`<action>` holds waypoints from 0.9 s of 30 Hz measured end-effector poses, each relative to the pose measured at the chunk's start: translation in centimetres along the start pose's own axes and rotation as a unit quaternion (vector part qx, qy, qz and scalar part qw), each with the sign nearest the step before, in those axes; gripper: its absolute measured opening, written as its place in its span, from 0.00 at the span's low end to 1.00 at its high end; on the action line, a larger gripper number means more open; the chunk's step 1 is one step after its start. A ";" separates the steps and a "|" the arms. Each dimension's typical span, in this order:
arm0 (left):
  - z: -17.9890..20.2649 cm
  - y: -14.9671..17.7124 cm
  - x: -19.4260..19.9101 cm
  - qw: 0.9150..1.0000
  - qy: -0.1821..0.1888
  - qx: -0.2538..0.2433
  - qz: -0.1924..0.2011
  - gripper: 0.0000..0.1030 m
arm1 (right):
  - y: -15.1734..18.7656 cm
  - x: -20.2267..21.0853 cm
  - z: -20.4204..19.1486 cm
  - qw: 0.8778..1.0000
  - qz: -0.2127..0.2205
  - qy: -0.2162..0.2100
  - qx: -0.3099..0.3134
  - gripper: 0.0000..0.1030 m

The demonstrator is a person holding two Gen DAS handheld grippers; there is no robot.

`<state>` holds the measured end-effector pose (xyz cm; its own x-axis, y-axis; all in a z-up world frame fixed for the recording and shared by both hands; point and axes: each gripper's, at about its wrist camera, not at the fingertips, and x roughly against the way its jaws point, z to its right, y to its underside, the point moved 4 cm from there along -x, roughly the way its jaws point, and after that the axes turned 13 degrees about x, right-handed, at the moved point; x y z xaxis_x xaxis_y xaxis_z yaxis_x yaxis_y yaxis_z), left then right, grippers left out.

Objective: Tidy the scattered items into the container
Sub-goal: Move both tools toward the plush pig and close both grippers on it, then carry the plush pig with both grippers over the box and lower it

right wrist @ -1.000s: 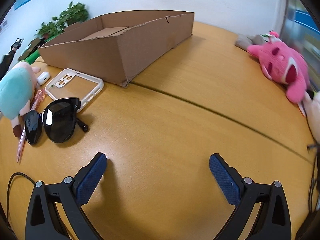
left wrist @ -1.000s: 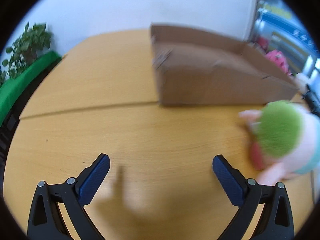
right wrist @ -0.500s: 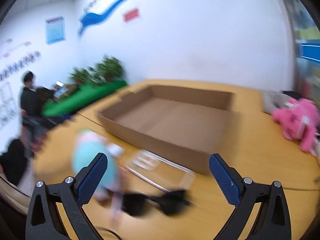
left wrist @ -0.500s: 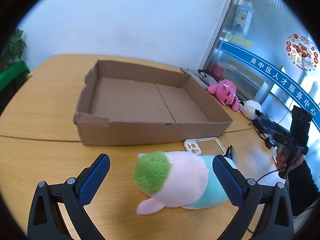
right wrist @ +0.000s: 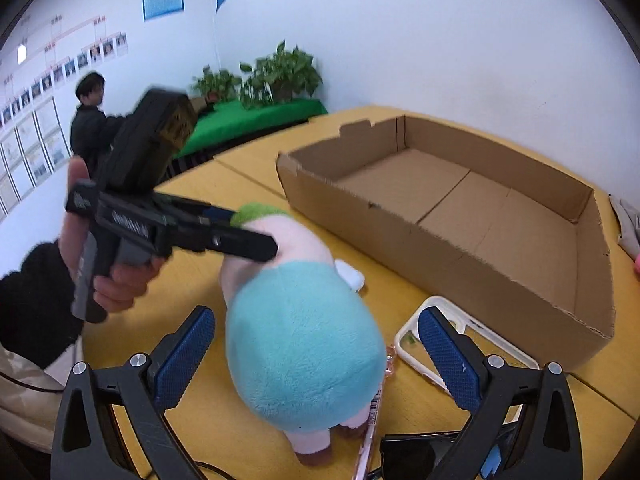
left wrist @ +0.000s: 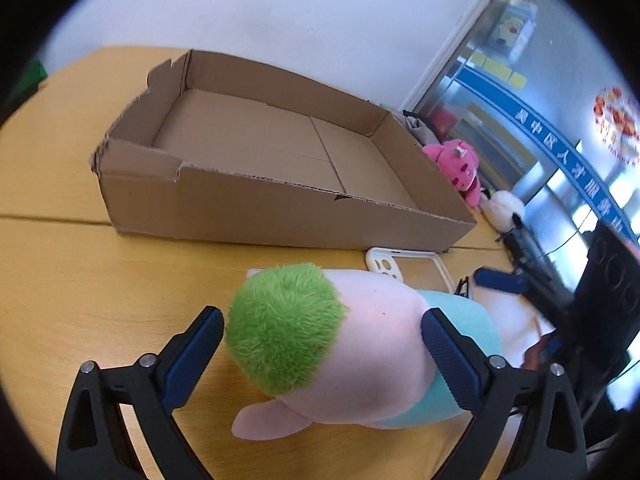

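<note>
A plush doll (left wrist: pixel 352 344) with green hair, pink head and teal body lies on the wooden table in front of an empty cardboard box (left wrist: pixel 280 152). My left gripper (left wrist: pixel 320 340) is open, its jaws on either side of the doll's head, not closed on it. My right gripper (right wrist: pixel 316 344) is open, its jaws on either side of the doll's teal body (right wrist: pixel 300 344). The box also shows in the right wrist view (right wrist: pixel 460 208). In the right wrist view the left gripper (right wrist: pixel 240 236) sits at the doll's head.
A white phone case (right wrist: pixel 460 344) lies beside the box, also in the left wrist view (left wrist: pixel 404 264). Black sunglasses (right wrist: pixel 416 452) and a pink pen (right wrist: pixel 370 436) lie near the doll. A pink plush (left wrist: pixel 456 164) and a white plush (left wrist: pixel 500 208) sit beyond the box. A person (right wrist: pixel 90 120) stands by plants (right wrist: pixel 276 76).
Both grippers swung toward the doll and closed in. It now lies between the open jaws of each. The right view went from bare table and sunglasses to the doll.
</note>
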<state>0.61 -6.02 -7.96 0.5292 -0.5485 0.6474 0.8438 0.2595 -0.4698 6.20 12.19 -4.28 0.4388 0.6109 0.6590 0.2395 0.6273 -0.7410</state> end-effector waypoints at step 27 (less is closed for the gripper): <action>5.8 -6.6 4.3 0.997 0.008 -0.076 0.026 0.50 | -4.6 2.3 -0.8 0.993 0.030 0.061 -0.093 0.65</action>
<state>-2.19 -5.45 1.44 0.5701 -0.5497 0.6106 0.7909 0.1661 -0.5890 6.80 10.35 0.56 0.5558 0.5742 0.6012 0.3613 0.4845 -0.7967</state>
